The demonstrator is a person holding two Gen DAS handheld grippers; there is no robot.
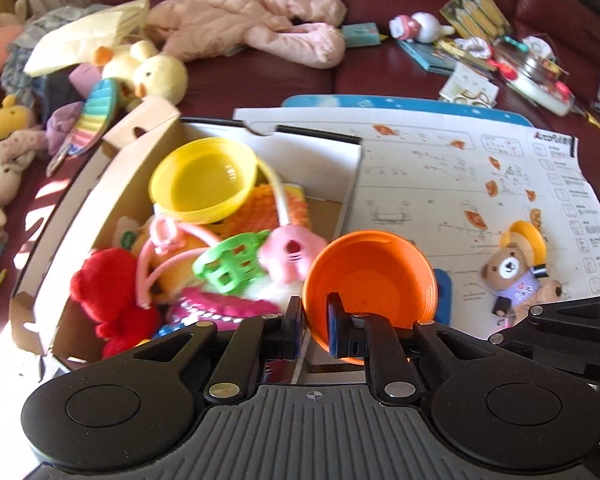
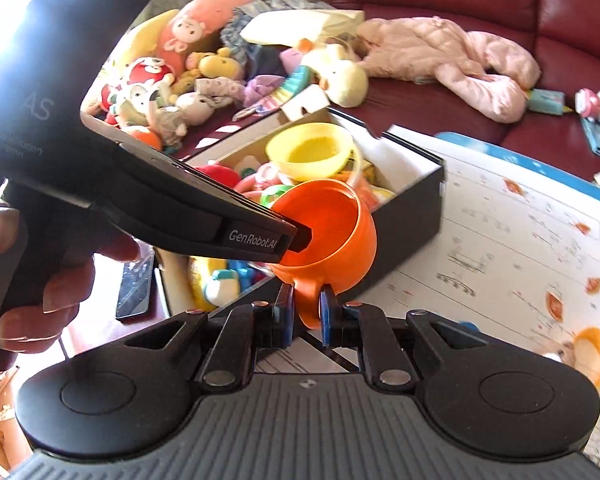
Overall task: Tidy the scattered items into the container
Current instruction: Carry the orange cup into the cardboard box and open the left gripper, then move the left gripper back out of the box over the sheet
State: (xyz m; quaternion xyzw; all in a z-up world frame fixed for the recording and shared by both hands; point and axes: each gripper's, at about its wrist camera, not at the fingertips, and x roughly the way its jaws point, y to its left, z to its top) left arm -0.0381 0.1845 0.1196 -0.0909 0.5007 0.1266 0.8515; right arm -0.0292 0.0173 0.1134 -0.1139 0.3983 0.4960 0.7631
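An orange cup [image 1: 370,280] is held by both grippers at the right edge of the open cardboard box [image 1: 112,168]. My left gripper [image 1: 314,324] is shut on the cup's rim, one finger inside, one outside. My right gripper [image 2: 306,314] is shut on the cup's base or handle [image 2: 328,236] from below. The left gripper's body [image 2: 204,216] crosses the right wrist view. The box holds a yellow bowl [image 1: 202,180], a red plush [image 1: 108,284], a green plastic toy [image 1: 232,264] and a pink toy [image 1: 292,252]. A small bear [image 1: 512,272] lies on the white sheet.
The box [image 2: 416,188] stands on a white printed sheet [image 1: 460,184] over a blue board. Plush toys [image 2: 172,92] pile up left of the box. A pink jacket [image 1: 256,20] lies on the red sofa. Books and small toys [image 1: 496,52] lie far right. A phone [image 2: 136,288] lies lower left.
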